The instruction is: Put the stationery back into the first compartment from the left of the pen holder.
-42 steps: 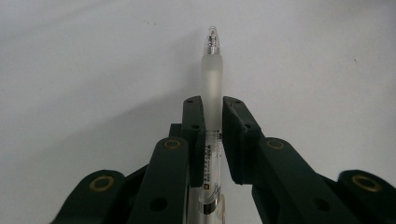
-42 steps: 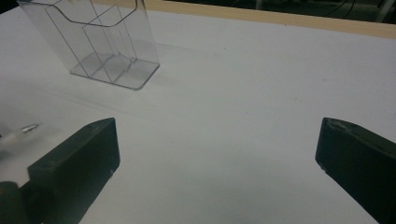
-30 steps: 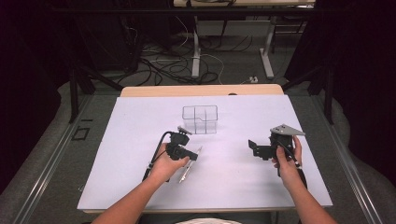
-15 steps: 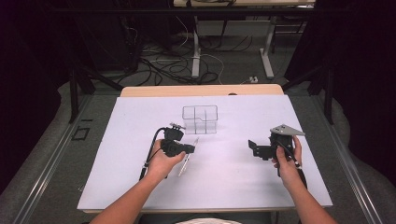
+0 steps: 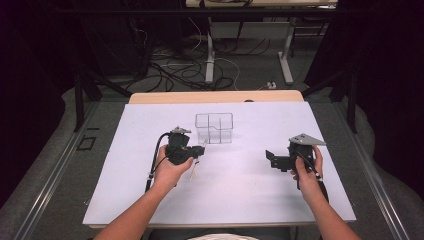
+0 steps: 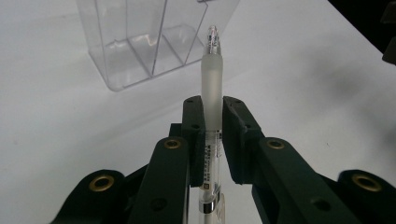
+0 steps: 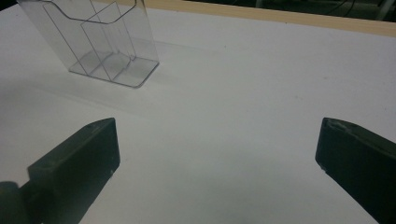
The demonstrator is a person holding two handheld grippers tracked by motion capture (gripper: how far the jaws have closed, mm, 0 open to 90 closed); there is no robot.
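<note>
The left tongs squeeze a clear pen, its tip pointing out past the jaws. Just ahead stands the clear box with little slots. To do it well, aim the pen straight over one slot, then lower slowly. The right tongs wait wide apart, holding nothing.

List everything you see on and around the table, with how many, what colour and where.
pen: one, clear with a frosted grip, clamped between the left gripper's jaws.
organizer: one, clear plastic with compartments, upright at the middle far part of the table.
table cover: one, white, across the tabletop.
cables: several, black and white, on the floor beyond the table.
left gripper: one, black, just near of the organizer.
right gripper: one, black, jaws wide apart, at the right.
</note>
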